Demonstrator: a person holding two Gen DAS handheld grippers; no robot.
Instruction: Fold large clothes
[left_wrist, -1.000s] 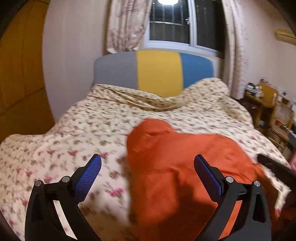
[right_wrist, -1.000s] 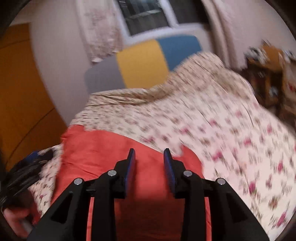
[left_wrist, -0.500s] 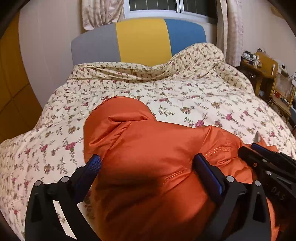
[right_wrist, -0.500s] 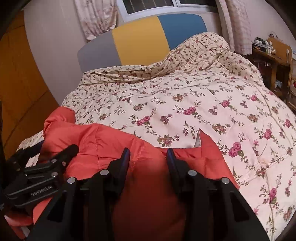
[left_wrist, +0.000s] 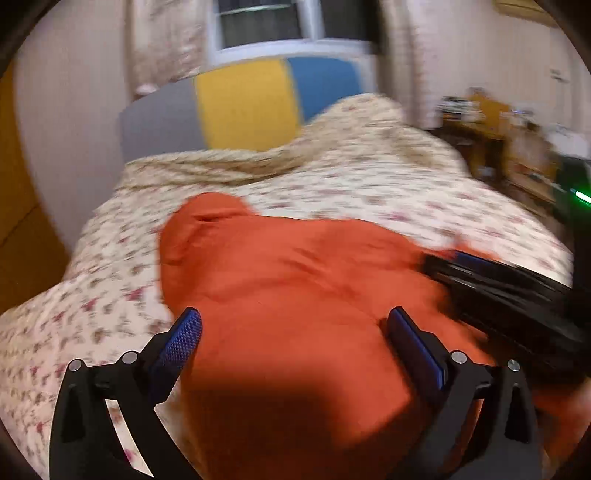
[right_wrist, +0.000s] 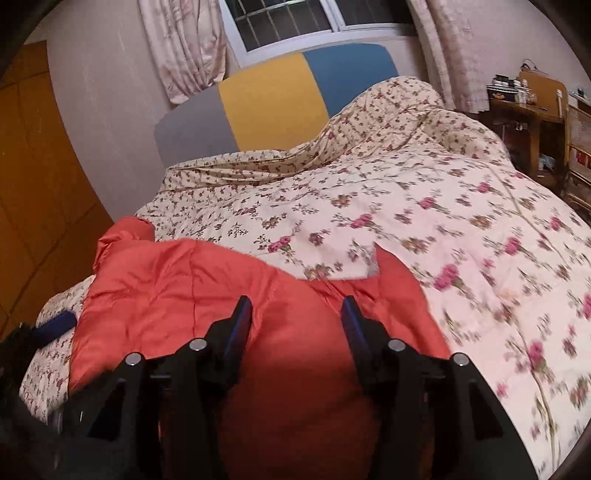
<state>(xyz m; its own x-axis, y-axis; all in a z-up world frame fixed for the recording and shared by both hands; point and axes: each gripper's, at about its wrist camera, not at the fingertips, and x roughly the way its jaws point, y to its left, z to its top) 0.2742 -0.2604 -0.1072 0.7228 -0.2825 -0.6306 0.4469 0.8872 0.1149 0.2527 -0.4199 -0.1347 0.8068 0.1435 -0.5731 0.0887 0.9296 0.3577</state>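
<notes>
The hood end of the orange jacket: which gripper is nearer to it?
Left. The left gripper sits open over the orange jacket on the hood side; the right gripper, jaws just opening, is over the opposite end, hood far to its left.

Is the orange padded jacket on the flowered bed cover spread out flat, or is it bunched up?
Bunched up. The orange padded jacket lies in a puffy heap with creases on the flowered bed cover; how far it is folded, cannot tell.
</notes>
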